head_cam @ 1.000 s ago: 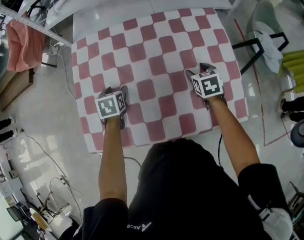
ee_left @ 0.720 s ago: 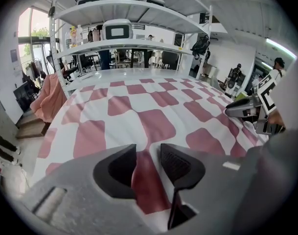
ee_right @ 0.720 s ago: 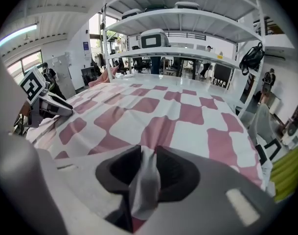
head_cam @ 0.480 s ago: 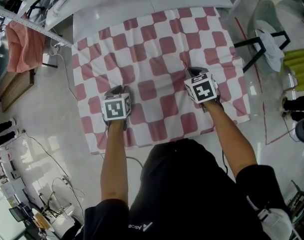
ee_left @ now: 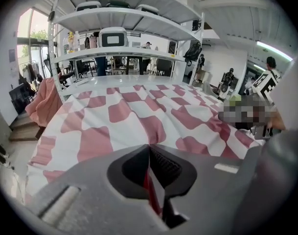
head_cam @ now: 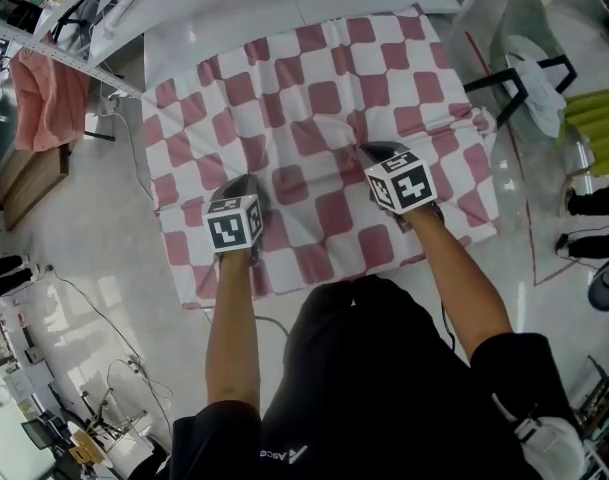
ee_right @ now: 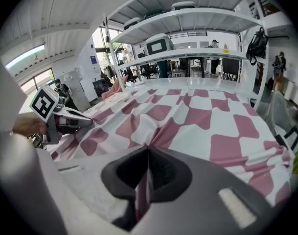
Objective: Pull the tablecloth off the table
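A red-and-white checked tablecloth point(head_cam: 314, 98) covers most of the white table point(head_cam: 224, 28) and hangs over its near edge. My left gripper point(head_cam: 242, 180) is shut on a pinched fold of the tablecloth point(ee_left: 119, 111) near the front left. In the left gripper view my left gripper point(ee_left: 149, 151) shows a red strip of fabric caught between the closed jaws. My right gripper point(head_cam: 367, 149) is shut on another raised fold further right. In the right gripper view the tablecloth point(ee_right: 207, 116) runs in creases into my right gripper point(ee_right: 148, 148). Wrinkles spread from both grips.
A black-framed chair point(head_cam: 524, 78) stands beside the table's right edge, with a yellow-green object point(head_cam: 599, 118) beyond it. A pink cloth point(head_cam: 44, 98) hangs off a rack at the left. White shelving point(ee_left: 119, 28) rises behind the table's far side. Cables lie on the floor at lower left.
Both grippers went from open over the flat cloth to shut on it. The cloth has bunched at each grip and slid toward the person, so more bare table shows at the far side.
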`<state>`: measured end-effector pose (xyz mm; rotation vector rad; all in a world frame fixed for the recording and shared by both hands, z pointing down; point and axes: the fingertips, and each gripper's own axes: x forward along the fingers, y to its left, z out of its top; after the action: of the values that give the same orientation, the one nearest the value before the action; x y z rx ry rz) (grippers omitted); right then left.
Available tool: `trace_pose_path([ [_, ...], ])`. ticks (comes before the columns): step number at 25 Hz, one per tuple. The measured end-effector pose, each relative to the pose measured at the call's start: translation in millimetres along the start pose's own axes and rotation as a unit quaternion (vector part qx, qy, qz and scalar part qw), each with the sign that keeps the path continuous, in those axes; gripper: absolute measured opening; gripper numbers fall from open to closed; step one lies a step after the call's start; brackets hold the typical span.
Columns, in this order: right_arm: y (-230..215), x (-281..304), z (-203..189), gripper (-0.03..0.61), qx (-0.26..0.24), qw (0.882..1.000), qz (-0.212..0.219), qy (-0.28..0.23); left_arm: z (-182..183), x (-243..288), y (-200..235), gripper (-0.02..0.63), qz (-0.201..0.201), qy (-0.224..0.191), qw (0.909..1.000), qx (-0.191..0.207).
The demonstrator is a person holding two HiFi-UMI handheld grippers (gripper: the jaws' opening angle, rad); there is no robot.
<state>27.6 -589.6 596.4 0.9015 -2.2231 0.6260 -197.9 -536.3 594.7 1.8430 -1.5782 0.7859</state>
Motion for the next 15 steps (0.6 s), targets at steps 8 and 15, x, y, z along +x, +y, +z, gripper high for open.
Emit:
trace_pose_path([
  [8, 44.0, -35.1, 8.5, 0.003, 0.017, 0.994, 0.081, -0.066, 13.0, -43.3, -13.1, 0.009, -0.022, -0.09, 0.9947, -0.044],
  [15, 75.7, -70.1, 13.8, 0.003, 0.015, 0.986, 0.124, -0.107, 14.7, -77.9, -30.4, 0.008, -0.033, -0.136, 0.9894, -0.041],
])
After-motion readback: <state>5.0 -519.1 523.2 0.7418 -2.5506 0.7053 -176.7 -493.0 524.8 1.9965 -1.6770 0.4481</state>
